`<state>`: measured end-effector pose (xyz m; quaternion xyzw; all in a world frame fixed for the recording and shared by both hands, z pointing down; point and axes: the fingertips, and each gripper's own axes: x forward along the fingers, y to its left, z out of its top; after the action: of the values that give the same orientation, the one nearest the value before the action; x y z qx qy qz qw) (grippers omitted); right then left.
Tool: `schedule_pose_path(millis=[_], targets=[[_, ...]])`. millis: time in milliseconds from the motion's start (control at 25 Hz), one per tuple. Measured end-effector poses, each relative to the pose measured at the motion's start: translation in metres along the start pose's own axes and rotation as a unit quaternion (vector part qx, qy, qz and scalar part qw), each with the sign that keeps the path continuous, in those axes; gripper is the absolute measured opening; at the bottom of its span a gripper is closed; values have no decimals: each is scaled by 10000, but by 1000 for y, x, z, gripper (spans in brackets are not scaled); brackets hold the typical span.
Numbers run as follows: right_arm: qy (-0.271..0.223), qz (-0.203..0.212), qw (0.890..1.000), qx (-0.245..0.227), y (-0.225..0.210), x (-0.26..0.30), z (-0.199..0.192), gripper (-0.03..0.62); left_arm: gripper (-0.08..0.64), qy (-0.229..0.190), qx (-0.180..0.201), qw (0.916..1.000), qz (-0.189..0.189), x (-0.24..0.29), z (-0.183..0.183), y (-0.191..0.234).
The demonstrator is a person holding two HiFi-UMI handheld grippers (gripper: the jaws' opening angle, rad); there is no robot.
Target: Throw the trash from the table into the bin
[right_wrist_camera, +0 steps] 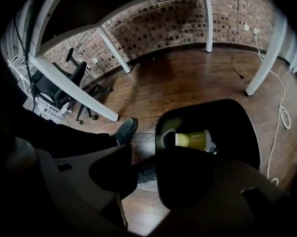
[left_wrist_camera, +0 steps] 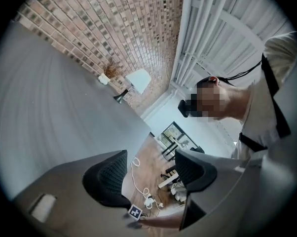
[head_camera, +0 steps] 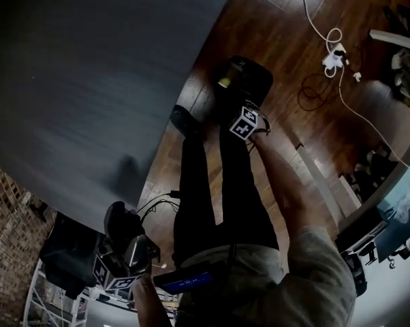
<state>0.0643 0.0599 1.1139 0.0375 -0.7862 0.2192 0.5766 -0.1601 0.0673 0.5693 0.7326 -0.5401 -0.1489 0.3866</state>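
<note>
Jaws of the right gripper (right_wrist_camera: 148, 174) are seen standing apart, with nothing gripped between them; only a dark shoe (right_wrist_camera: 124, 130) and the wooden floor (right_wrist_camera: 188, 83) are seen through the gap. Directly beyond the jaws, a black bin (right_wrist_camera: 237, 127) is seen standing on the floor. A yellow can (right_wrist_camera: 193, 139) is seen lying on its side inside the bin, and a yellow-green item (right_wrist_camera: 166, 132), which cannot be made out further, is seen touching it against the bin's left wall.

Jaws of the left gripper (left_wrist_camera: 151, 174) are likewise held apart and nothing is held between them; the floor and a white cable (left_wrist_camera: 138, 181) are seen through the opening.

In the head view, the right arm is stretched downward in front of the person's legs, with its marker cube (head_camera: 244, 123) just above the bin's near rim and the gripper pointed steeply down. The left gripper is held low and close to the body, at the near edge of the grey table (head_camera: 89, 67), and is pointed roughly level. A white power strip (head_camera: 334, 58) is seen lying on the floor, well apart from the bin.
</note>
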Motion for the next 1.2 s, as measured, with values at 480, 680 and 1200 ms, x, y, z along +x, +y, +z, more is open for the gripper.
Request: schedule_pose_path(millis=[480,680,1200], targets=[[-1772,257,9643,1953,-12,-102,27,179,290,241,43,9992,-311,20,-12,-16],[-3089,435,9249,2174,12,-231,94,179,290,284,275,9970,-660,38,18,-42],[-5064,-327,8458,1650,52,-567,126,179,290,518,1104,9717,-2025,90,50,-161]])
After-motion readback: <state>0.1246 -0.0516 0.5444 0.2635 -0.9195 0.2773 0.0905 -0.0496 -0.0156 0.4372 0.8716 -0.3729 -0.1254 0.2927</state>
